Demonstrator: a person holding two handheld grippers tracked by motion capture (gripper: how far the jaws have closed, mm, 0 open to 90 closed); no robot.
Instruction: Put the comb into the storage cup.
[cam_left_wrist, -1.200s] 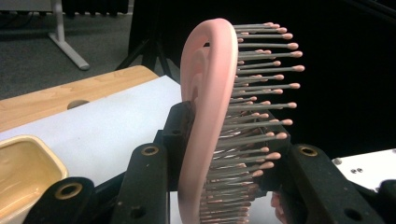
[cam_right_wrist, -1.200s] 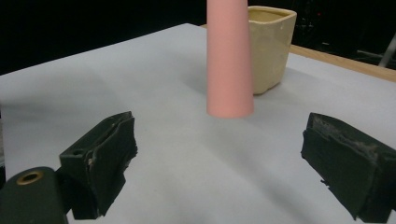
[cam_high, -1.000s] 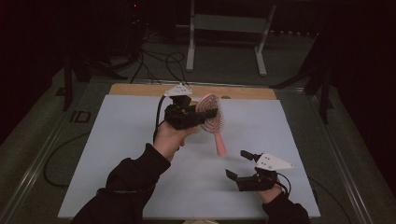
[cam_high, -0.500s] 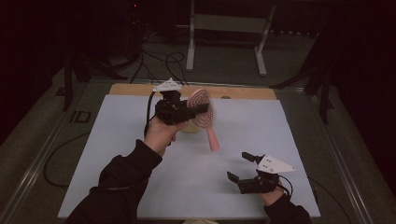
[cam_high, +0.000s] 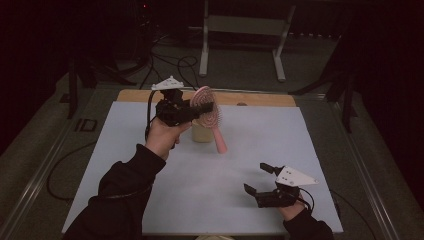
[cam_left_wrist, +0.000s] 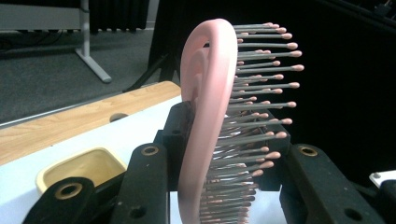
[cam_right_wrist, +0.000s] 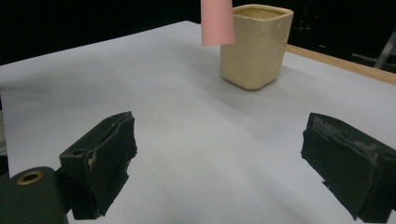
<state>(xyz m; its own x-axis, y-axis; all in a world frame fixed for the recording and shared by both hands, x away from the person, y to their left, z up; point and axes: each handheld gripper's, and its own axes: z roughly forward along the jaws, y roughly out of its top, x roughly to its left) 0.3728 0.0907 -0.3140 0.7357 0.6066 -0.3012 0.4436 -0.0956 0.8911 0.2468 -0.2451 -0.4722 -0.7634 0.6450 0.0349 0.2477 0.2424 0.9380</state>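
Dark room all round; pale blue-grey table top (cam_high: 235, 165) lit, with a wooden strip (cam_high: 250, 98) along the far edge and metal stand legs on the floor beyond.

Change since a second ago: left gripper (cam_high: 186, 112) has carried the pink hairbrush (cam_high: 206, 109) away from mid-table toward the far-left part, and a little higher. Brush head stays clamped between the jaws, bristles to one side in the left gripper view (cam_left_wrist: 219, 121); handle hangs down and to the right. Handle tip now sits just above and in front of the cream square cup (cam_high: 202, 132), not inside it. The right gripper view shows the pink handle end (cam_right_wrist: 217, 21) hanging level with the cup rim (cam_right_wrist: 256, 42), slightly off to its near-left side.

Reading: likely lining up to stand the brush in the cup, handle first. Not yet over the opening.

Right gripper (cam_high: 264, 181) has not moved, low at the near-right part, jaws wide apart, nothing between them.

Room: open surface all round the cup; the wooden strip and far edge lie close behind it. Near edge close under the right hand. Grippers well apart.
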